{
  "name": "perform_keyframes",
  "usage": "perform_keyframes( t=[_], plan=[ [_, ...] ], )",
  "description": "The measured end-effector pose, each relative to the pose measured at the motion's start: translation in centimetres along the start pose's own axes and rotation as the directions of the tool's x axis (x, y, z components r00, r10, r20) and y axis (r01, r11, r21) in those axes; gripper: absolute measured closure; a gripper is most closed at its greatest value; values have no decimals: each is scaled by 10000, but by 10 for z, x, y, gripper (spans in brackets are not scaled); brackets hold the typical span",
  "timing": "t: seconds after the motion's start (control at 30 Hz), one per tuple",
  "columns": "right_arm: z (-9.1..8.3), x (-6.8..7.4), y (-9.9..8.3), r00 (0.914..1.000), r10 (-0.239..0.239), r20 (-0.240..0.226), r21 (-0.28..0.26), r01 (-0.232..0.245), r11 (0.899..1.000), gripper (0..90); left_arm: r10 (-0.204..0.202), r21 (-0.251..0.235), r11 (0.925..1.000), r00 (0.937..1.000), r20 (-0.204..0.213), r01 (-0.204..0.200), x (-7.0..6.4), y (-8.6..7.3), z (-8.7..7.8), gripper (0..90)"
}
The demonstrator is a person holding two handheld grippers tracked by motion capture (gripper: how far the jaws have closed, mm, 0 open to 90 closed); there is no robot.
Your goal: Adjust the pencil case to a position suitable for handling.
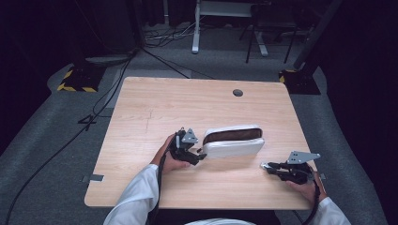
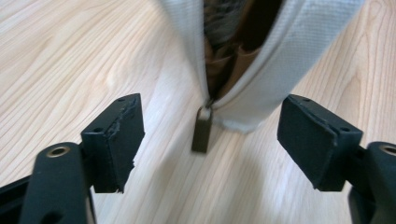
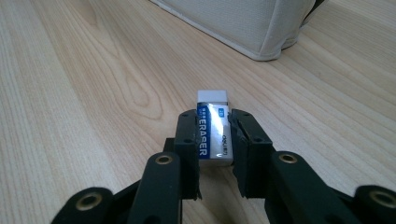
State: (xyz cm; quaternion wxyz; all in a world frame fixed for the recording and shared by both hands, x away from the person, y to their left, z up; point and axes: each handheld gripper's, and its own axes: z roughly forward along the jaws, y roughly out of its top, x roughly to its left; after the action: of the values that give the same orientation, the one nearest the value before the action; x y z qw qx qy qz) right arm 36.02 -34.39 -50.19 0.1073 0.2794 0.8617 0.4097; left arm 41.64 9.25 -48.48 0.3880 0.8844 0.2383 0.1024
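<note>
Right gripper (image 3: 214, 140) clamped on an eraser (image 3: 213, 133). Left gripper (image 2: 210, 140) spread wide around the zipper pull (image 2: 202, 134) (white pencil case (image 1: 233, 141), unzipped).

Lab or studio: black curtains, floor cables (image 1: 56, 150), hazard-striped stand bases (image 1: 77, 79), lone wooden table (image 1: 187, 101).

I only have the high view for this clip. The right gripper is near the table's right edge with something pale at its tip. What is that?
Observer: An eraser in a blue and silver sleeve, clamped between the right gripper fingers.
Reviewer: And the left gripper, is it holding the pouch?
Observer: No. The left gripper is open, its fingers either side of the pouch end.
Reviewer: What sits between them?
Observer: The zipper pull, a small brownish tab hanging at the end of the open zip, untouched.
</note>
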Motion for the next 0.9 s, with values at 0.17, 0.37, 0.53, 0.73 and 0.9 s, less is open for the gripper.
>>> perform_keyframes(
  t=[0.17,0.37,0.53,0.73,0.9],
  plan=[
    [0,-1,0,10000,68,12,14,-68,10000,733,-319,370,9988,9987,-386,333,-2,-21,-22,169],
    [-1,-2,0,9999,148,56,-51,-148,9999,733,-303,709,9968,9947,-980,374,-14,-50,-45,160],
    [-3,-3,1,9997,125,192,-64,-123,9999,733,-452,915,9941,9901,-1326,576,-23,-72,-57,157],
    [-11,-9,1,9990,284,339,-324,-273,9991,733,-1292,559,9889,9831,-1295,1373,-21,-86,-65,152],
    [-22,-12,2,9981,312,530,-594,-280,9978,733,-1331,556,9883,9817,-1359,1417,-20,-86,-64,146]
  ],
)
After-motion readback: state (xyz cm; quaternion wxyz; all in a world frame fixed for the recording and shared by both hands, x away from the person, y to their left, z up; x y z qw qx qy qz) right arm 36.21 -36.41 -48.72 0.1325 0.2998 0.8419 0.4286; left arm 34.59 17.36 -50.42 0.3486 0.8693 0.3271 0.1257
